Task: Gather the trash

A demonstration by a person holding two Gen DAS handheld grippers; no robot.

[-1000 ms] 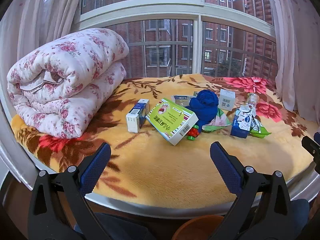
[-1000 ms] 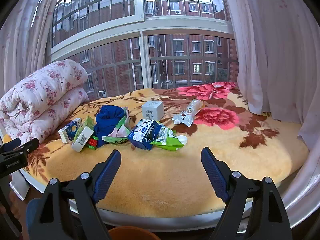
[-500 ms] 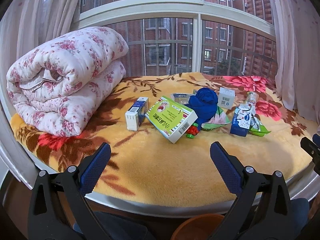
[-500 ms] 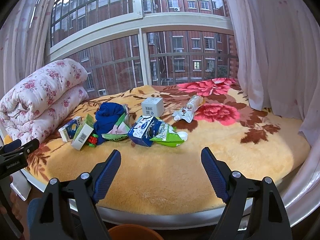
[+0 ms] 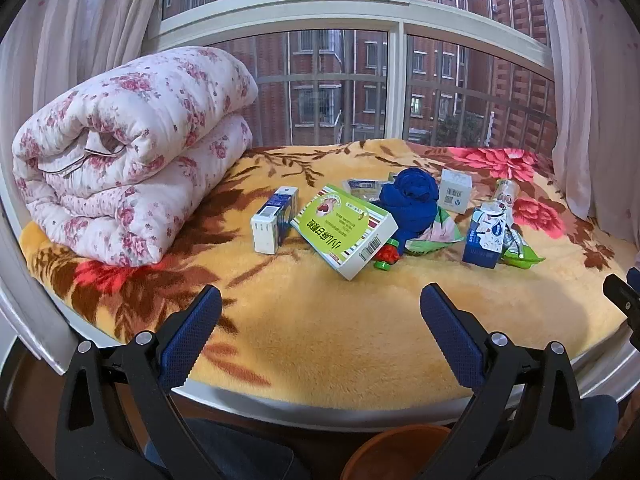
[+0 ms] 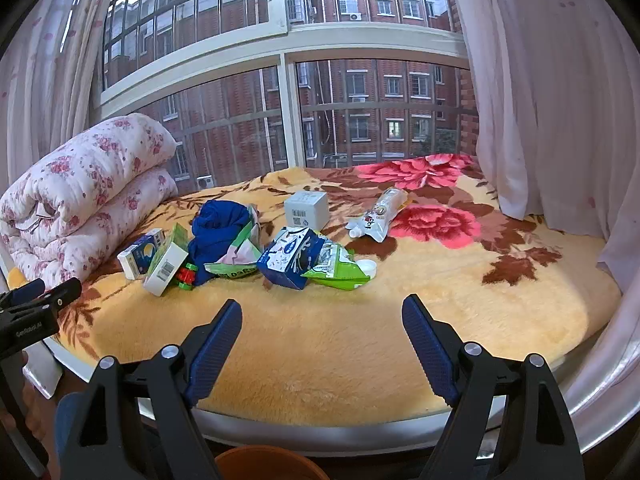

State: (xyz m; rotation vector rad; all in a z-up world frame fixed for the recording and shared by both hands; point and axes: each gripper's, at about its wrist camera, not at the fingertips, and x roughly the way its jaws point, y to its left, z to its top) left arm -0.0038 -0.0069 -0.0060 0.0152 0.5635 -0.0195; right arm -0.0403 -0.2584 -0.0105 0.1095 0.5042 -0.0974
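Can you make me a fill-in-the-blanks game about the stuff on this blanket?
1. The rolled quilt has a pattern of ____.
2. The bundled cloth in the pile is ____.
3. The left tongs and the right tongs are both ____ and hold nothing.
4. The big box with the barcode has a ____ top.

Missing words: flowers; blue; open; green

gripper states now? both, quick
Left gripper: open, holding nothing, short of the trash pile.
Right gripper: open, holding nothing, over the blanket's near edge.
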